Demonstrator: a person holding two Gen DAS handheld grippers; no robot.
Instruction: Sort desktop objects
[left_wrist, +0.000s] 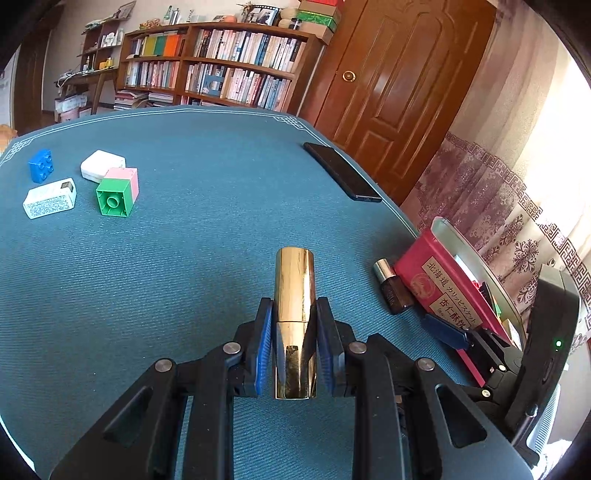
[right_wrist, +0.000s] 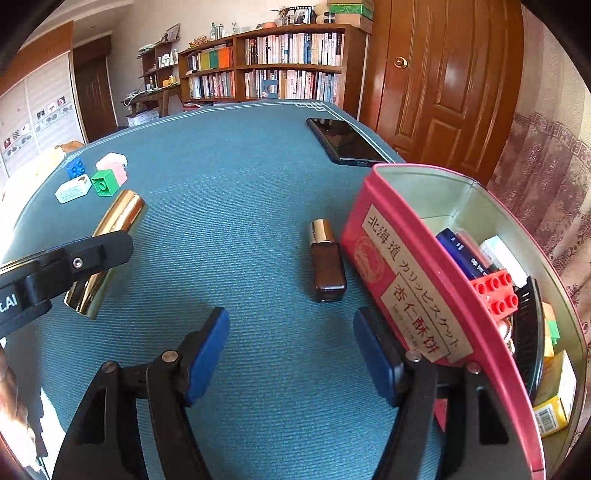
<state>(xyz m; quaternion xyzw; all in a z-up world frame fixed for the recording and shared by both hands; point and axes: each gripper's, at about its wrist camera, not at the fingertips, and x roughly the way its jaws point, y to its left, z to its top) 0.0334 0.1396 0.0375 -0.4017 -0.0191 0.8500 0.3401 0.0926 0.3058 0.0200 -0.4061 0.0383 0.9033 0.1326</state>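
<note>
- A glossy blue plastic stud brick (left_wrist: 41, 165) sits at the far left of the ribbed teal table mat (left_wrist: 207, 206), near a white printed rectangular case (left_wrist: 50, 198).
- Just beside them lie a white rounded square box (left_wrist: 101, 164) and a smooth green-and-pink plastic cube block (left_wrist: 117, 192), tipped on its side so its round socket faces the left wrist camera.
- The left gripper (left_wrist: 294, 321) is clenched on a mirror-bright gold metal tube (left_wrist: 294, 314); its ribbed blue pads (left_wrist: 263, 347) press both flanks, and the tube points forward and downward over the mat.
- A small dark brown glass bottle with a shiny gold cap (right_wrist: 327, 264) lies flat on the mat, touching or just beside the tin's wall; which, I cannot tell.
- The right gripper (right_wrist: 291, 332) stands released, its blue pads (right_wrist: 208, 347) spread wide with only mat between them, angled down just short of the bottle.
- A flat black glossy phone (right_wrist: 345, 142) rests near the mat's far right edge.
- The red metal tin with a cream label (right_wrist: 406, 273), pale inside, holds a red stud brick (right_wrist: 496, 295), a dark blue box (right_wrist: 461, 254), a black comb-like piece (right_wrist: 528, 332), a yellow carton (right_wrist: 554, 406) and smaller bits I cannot make out.
</note>
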